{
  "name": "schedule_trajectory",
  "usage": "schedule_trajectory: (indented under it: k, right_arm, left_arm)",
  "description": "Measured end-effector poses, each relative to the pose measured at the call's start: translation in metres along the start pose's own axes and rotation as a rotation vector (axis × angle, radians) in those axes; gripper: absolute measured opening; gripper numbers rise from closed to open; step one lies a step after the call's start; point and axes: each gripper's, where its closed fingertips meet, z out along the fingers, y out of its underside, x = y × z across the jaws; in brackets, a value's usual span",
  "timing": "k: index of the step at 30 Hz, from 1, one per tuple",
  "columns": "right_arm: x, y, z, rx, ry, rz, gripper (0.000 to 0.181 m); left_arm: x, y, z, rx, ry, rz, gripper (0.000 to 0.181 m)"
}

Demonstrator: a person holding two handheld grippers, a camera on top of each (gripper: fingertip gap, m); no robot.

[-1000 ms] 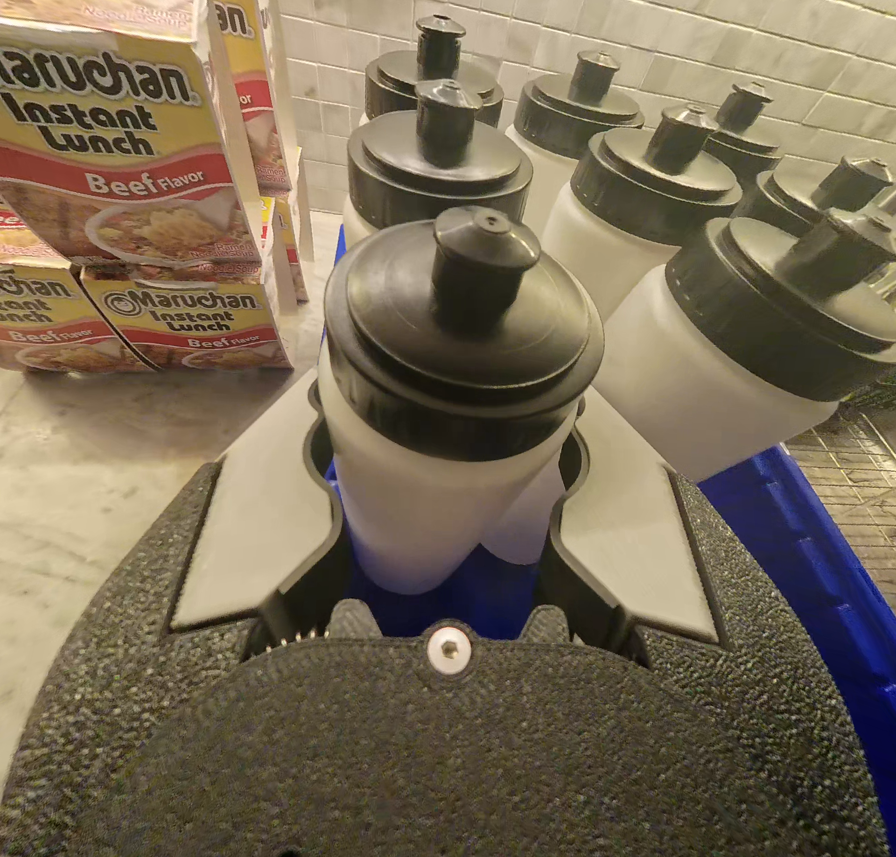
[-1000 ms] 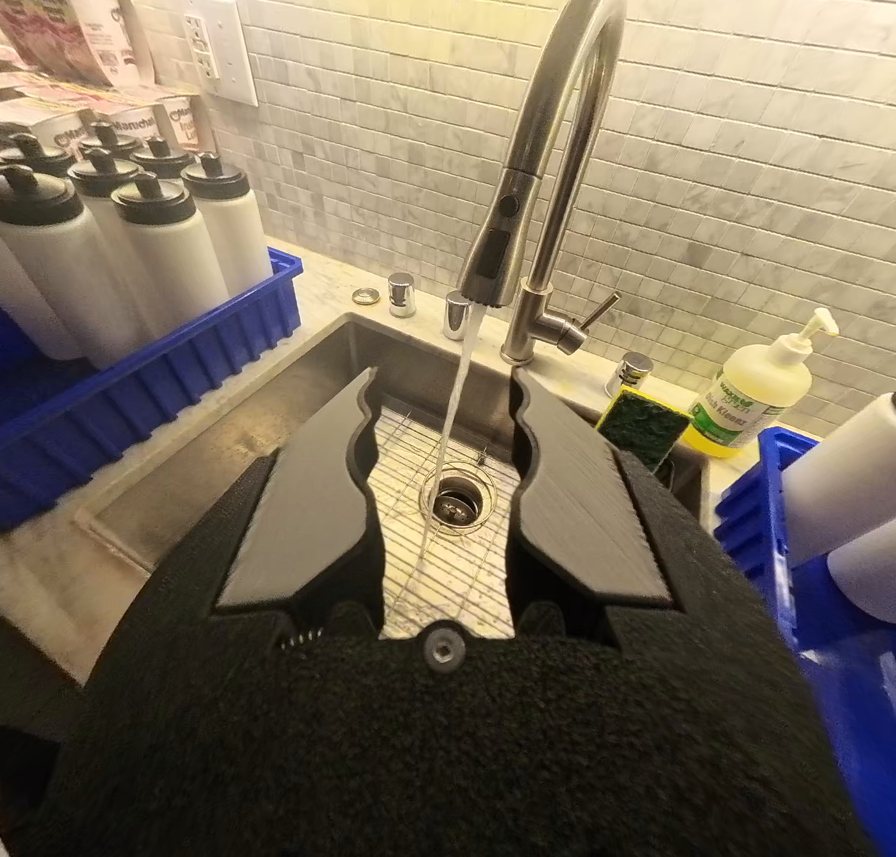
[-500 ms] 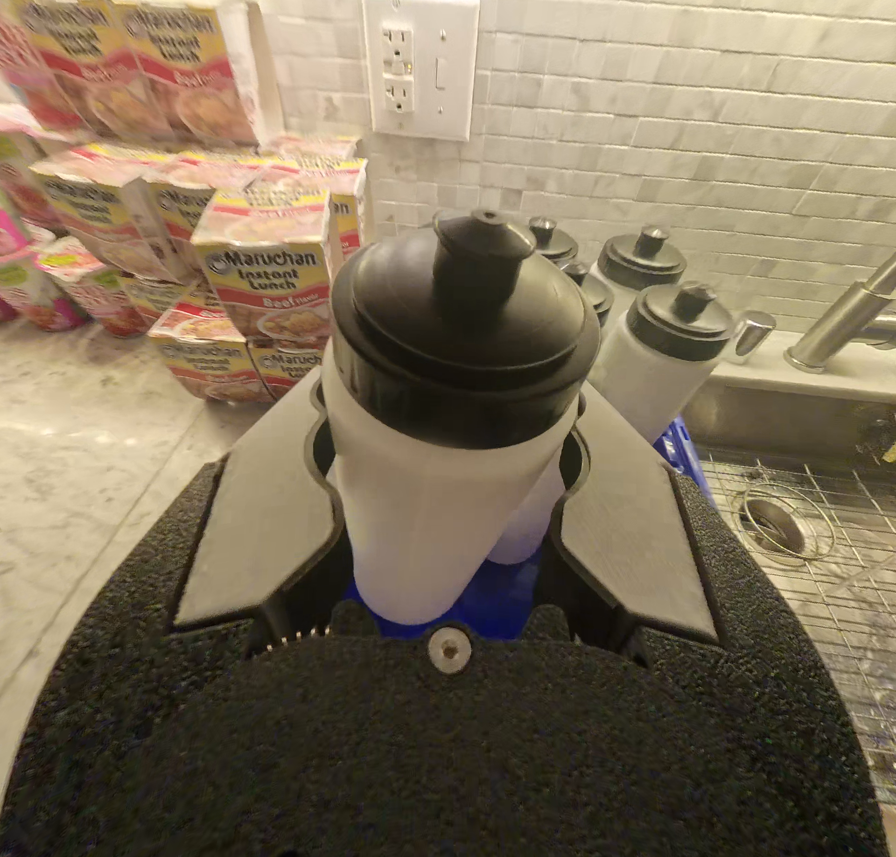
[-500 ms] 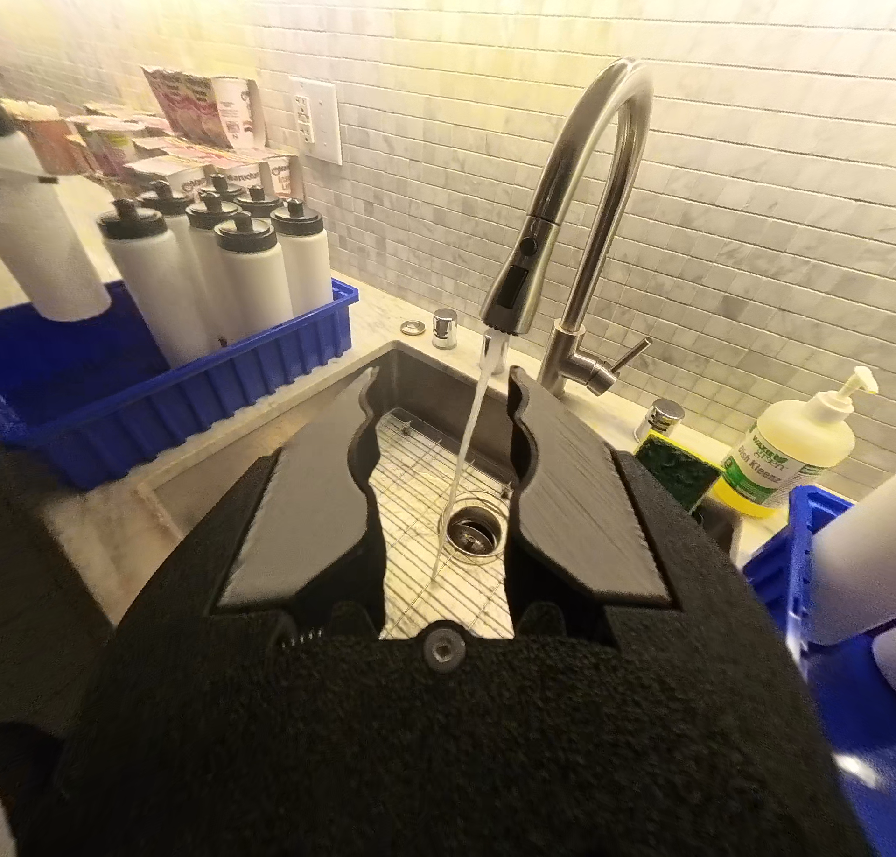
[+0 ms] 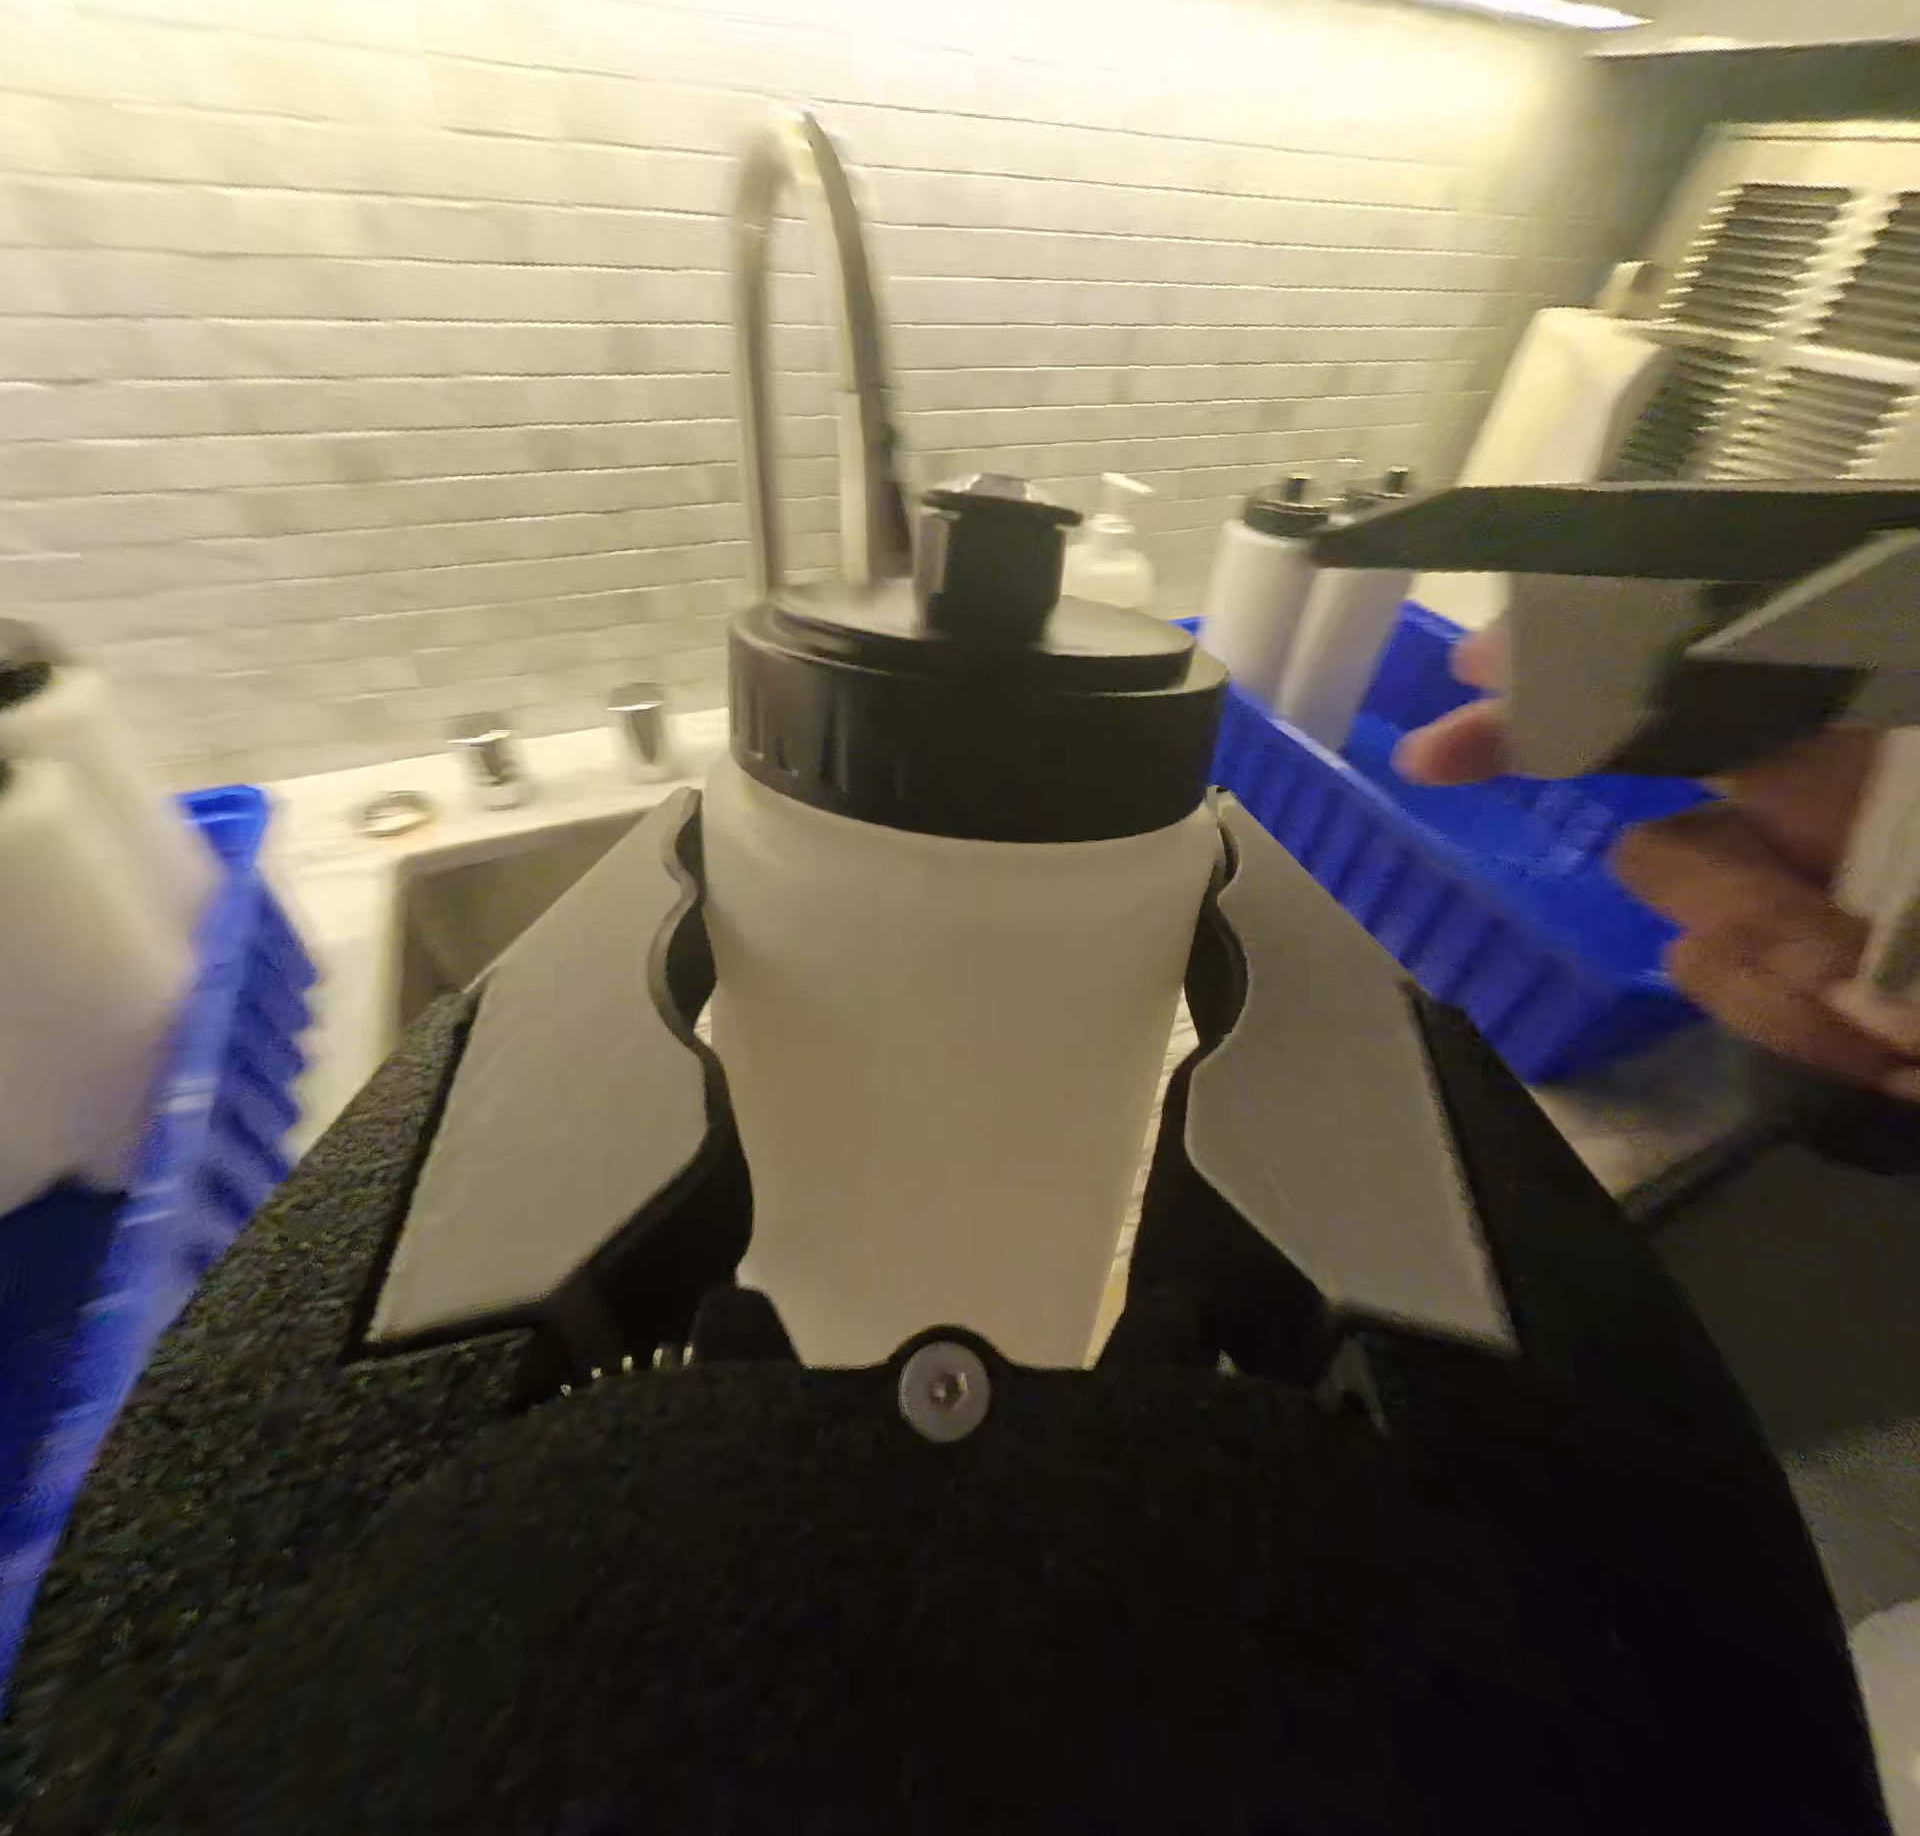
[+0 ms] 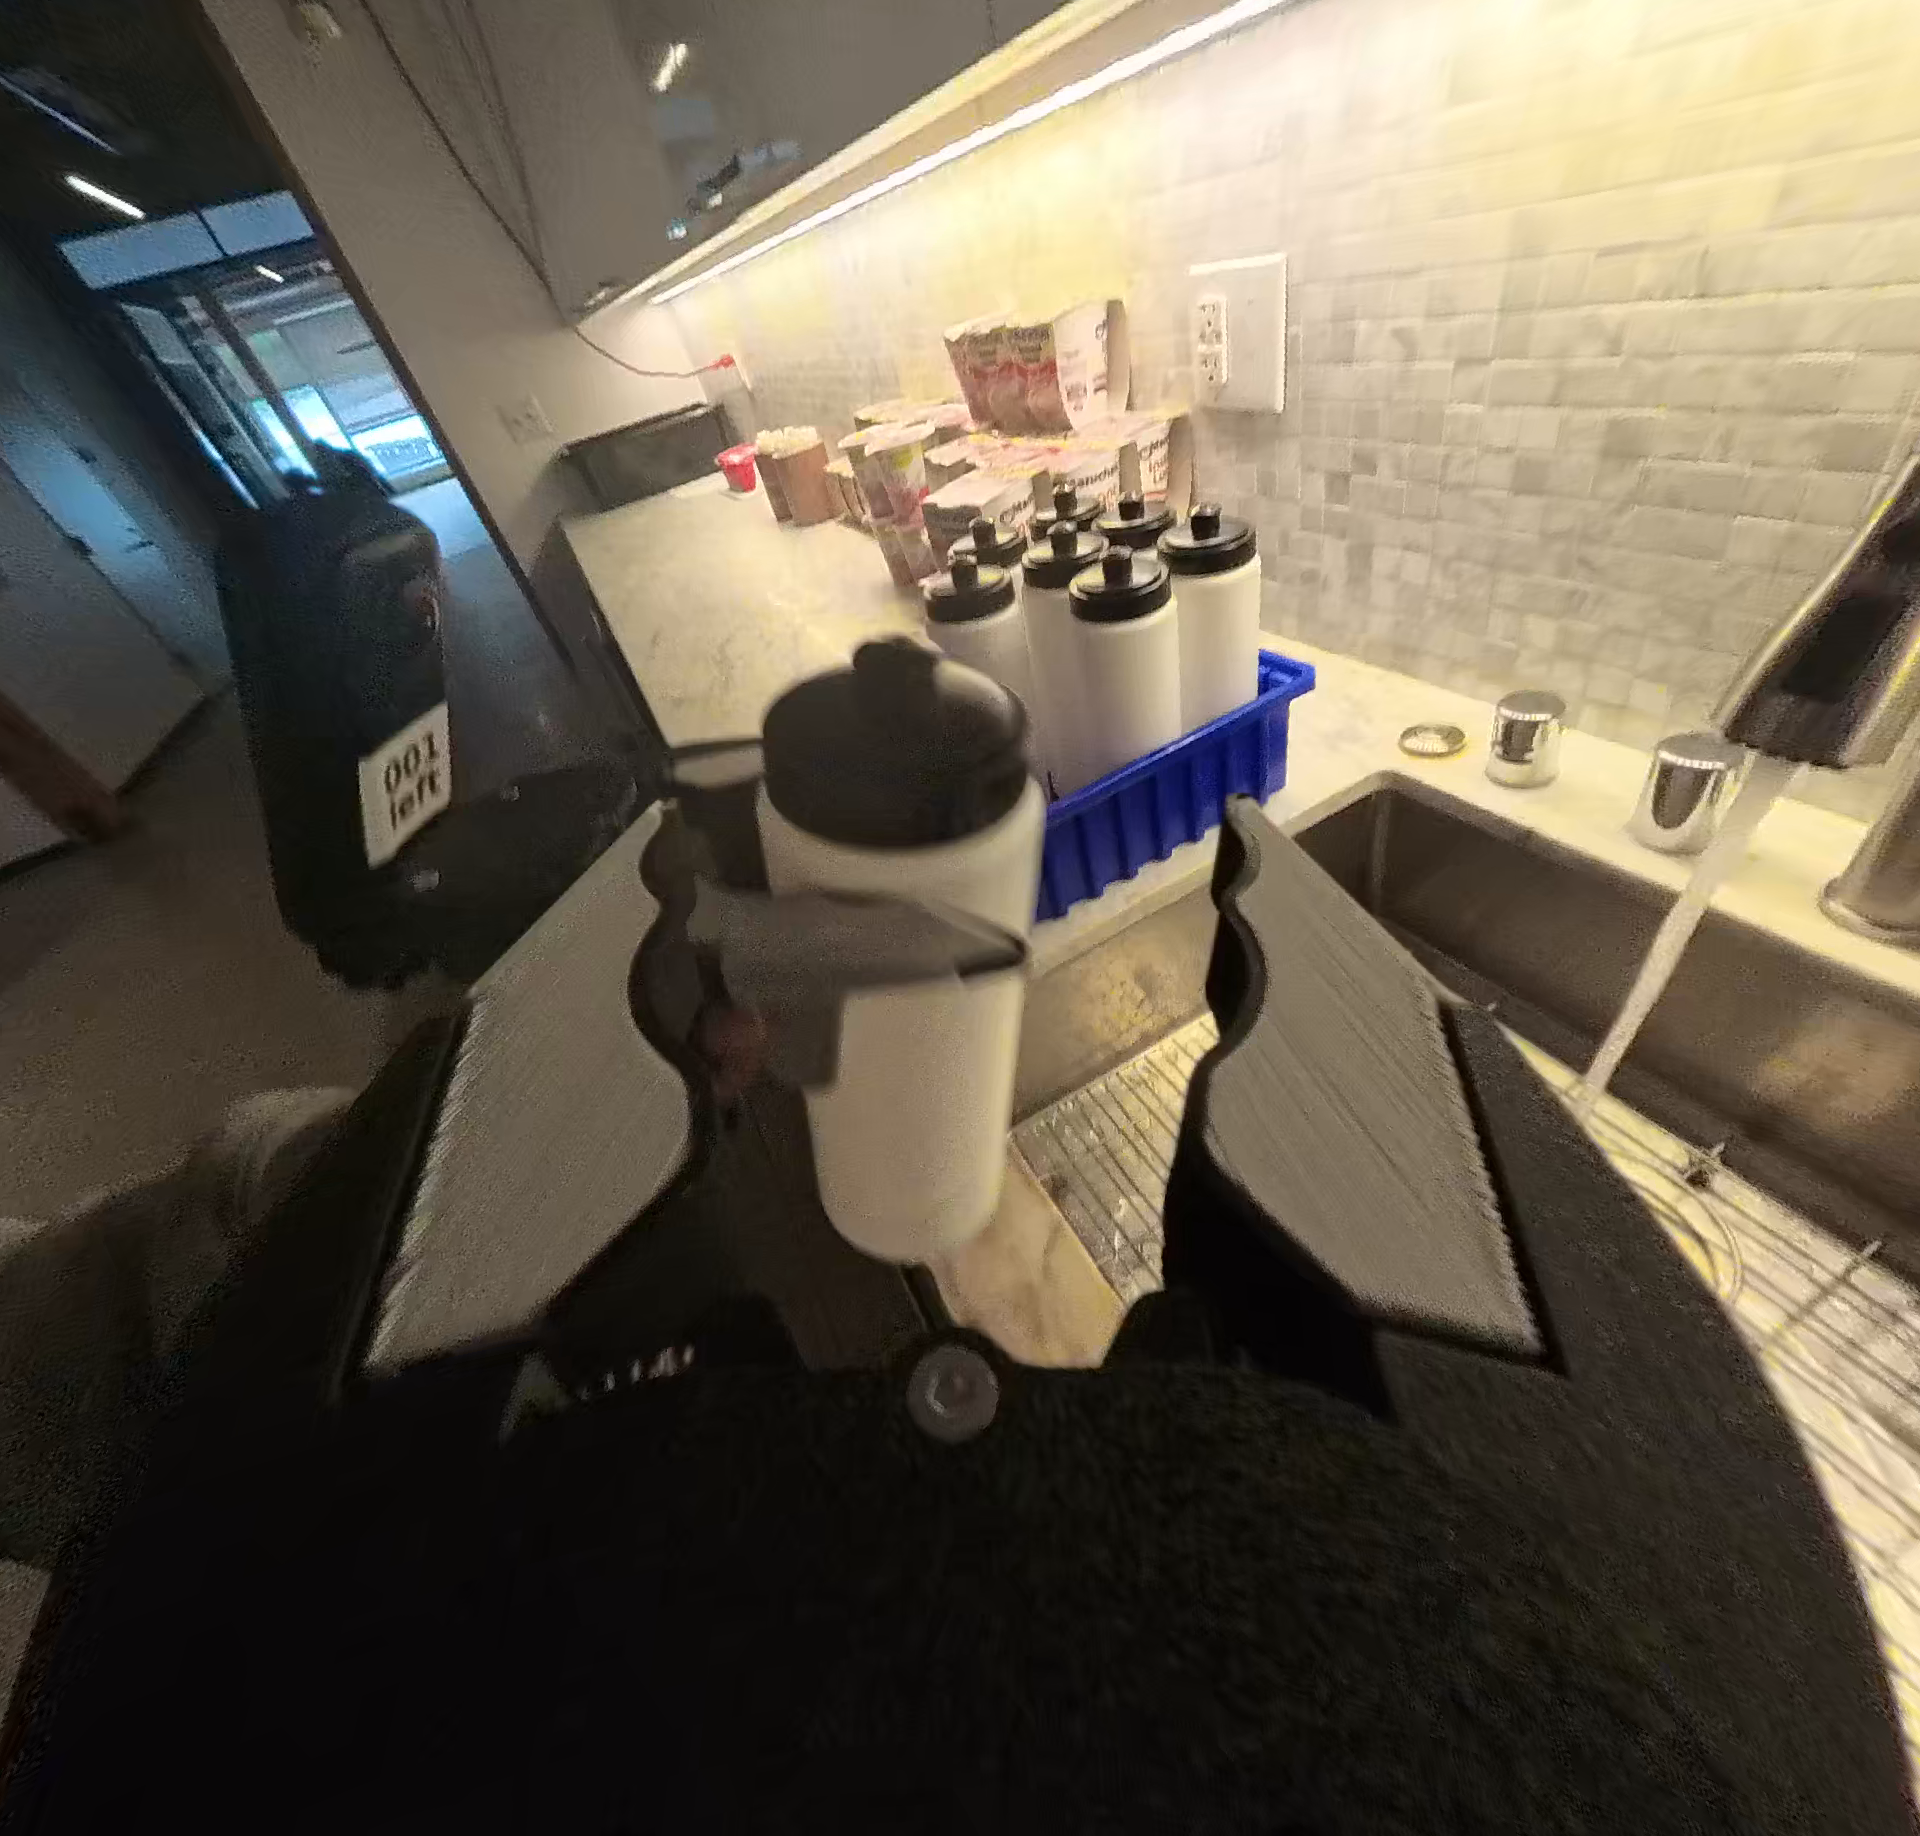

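In the centre of the left wrist view my left fingers (image 5: 951,965) clamp a white bottle (image 5: 945,1017) below its black cap (image 5: 971,721), upright, so the cap stands free. In the right wrist view my right fingers (image 6: 951,965) are spread wide with nothing in them, the bottle (image 6: 914,1017) beyond. At right, water (image 6: 1662,939) runs from the tap (image 6: 1839,643) into the sink (image 6: 1558,913); more bottles stand in a blue bin (image 6: 1153,799) on the desk (image 6: 727,591).

White sticker (image 6: 403,783) on left gripper (image 6: 862,945) — printed; cups' (image 6: 1039,477) labels perhaps blurred.

Matt white plastic bottle (image 5: 951,1038), glossy black cap (image 5: 971,726); brushed-metal sink (image 6: 1507,913); rough black claw (image 5: 951,955).
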Motion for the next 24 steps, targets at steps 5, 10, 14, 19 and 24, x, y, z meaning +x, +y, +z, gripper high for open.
schedule_trajectory:
  k: [5, 10, 14, 19, 24]
  right_arm:
    - [0.012, 0.029, -0.021, -0.089, 0.019, -0.026, 0.101]
    - [0.026, 0.053, -0.043, -0.162, -0.002, -0.015, 0.089]
    - [0.02, 0.054, -0.048, -0.18, -0.056, -0.005, 0.082]
    - [0.017, 0.045, -0.047, -0.172, -0.097, -0.061, 0.074]
    - [0.021, 0.017, -0.038, -0.143, -0.188, -0.02, 0.074]
  left_arm:
    - [0.09, 0.03, 0.029, 0.001, 0.124, 0.003, 0.092]
    - [0.119, 0.045, 0.037, 0.007, 0.18, 0.051, 0.092]
    - [0.128, 0.044, 0.036, -0.005, 0.194, 0.134, 0.092]
    - [0.124, 0.038, 0.032, -0.035, 0.179, 0.22, 0.092]
    - [0.115, 0.031, 0.035, -0.075, 0.268, 0.201, 0.098]
